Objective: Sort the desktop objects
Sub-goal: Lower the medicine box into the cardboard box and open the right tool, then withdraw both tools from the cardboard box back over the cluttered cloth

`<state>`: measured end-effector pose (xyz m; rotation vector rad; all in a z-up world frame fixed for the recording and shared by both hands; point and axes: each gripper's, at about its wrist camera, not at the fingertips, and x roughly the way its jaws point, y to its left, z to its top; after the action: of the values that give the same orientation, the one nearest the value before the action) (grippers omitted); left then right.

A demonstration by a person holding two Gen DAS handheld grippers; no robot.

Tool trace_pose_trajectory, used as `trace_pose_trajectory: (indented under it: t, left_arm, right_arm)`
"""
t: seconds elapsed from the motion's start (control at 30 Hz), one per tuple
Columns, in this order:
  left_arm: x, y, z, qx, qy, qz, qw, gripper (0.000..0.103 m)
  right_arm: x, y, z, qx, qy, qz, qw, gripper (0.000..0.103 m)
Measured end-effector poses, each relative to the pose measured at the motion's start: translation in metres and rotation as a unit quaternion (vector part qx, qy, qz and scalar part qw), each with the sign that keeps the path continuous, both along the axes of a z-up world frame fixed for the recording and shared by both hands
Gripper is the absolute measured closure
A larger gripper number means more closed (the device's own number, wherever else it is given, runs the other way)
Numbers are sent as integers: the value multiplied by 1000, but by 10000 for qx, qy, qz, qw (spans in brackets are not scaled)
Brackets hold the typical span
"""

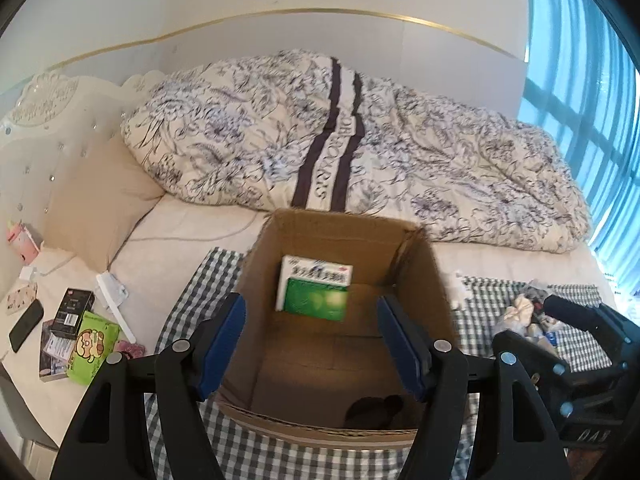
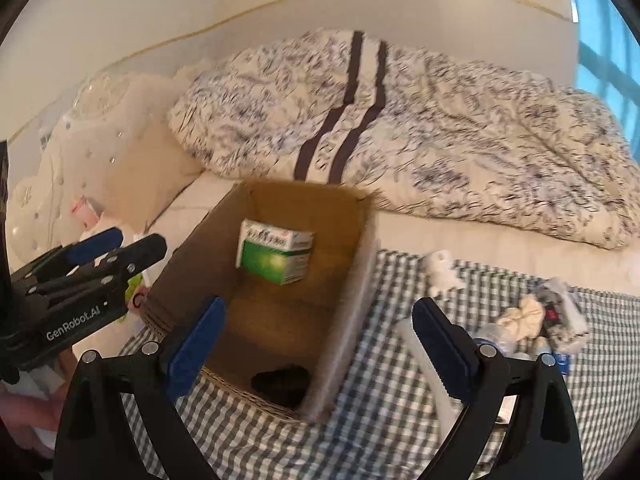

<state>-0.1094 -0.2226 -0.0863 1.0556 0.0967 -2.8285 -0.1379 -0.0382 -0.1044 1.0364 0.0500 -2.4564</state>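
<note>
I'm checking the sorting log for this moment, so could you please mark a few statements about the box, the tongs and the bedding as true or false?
1. A green and white carton is inside the cardboard box. True.
2. The left tongs grip the carton. False: they are open and hold nothing.
3. The box stands on a checked cloth. True.
4. The right tongs are shut on a crumpled tissue. False: they are open and empty.
5. A floral duvet lies behind the box. True.
</note>
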Motion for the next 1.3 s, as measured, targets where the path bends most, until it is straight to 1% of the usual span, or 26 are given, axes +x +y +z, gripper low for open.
trace_pose_trajectory:
  t: [0.17,0.37,0.53,0.6,0.77,0.83,0.87,0.93,1.0,1.1,1.3]
  left_arm:
    - [8,26,17,6,198,-177,9996,30]
    - [19,61,36,-27,424,-423,9982,28]
    - [28,91,48,-13,590,-617,9963,26]
    - [31,102,50,16,641,-686,9956,22]
    - [36,130,49,39,640,-847,9943,21]
    - [38,140,49,43,658,-905,9937,17]
    - [39,144,49,44,678,-933,9933,13]
    - [43,152,48,59,770,-1002,9920,10]
    - [47,158,49,76,870,-1023,9909,1]
    - [50,161,50,173,952,-1003,9902,0]
    - [49,171,52,279,927,-983,9904,0]
  right_arm:
    - [9,34,19,-99,209,-271,9994,8]
    - [24,72,44,-16,620,-592,9963,8]
    - [39,104,60,82,899,-862,9922,5]
    - [44,115,64,145,978,-952,9905,5]
    - [54,150,72,259,1129,-1213,9858,5]
    - [58,164,73,285,1175,-1328,9837,5]
    - [59,171,74,294,1194,-1386,9827,5]
    - [63,182,74,301,1221,-1470,9811,2]
    - [67,193,75,321,1265,-1555,9792,1]
    - [73,205,75,358,1296,-1623,9775,1]
    - [77,223,72,407,1279,-1717,9760,0]
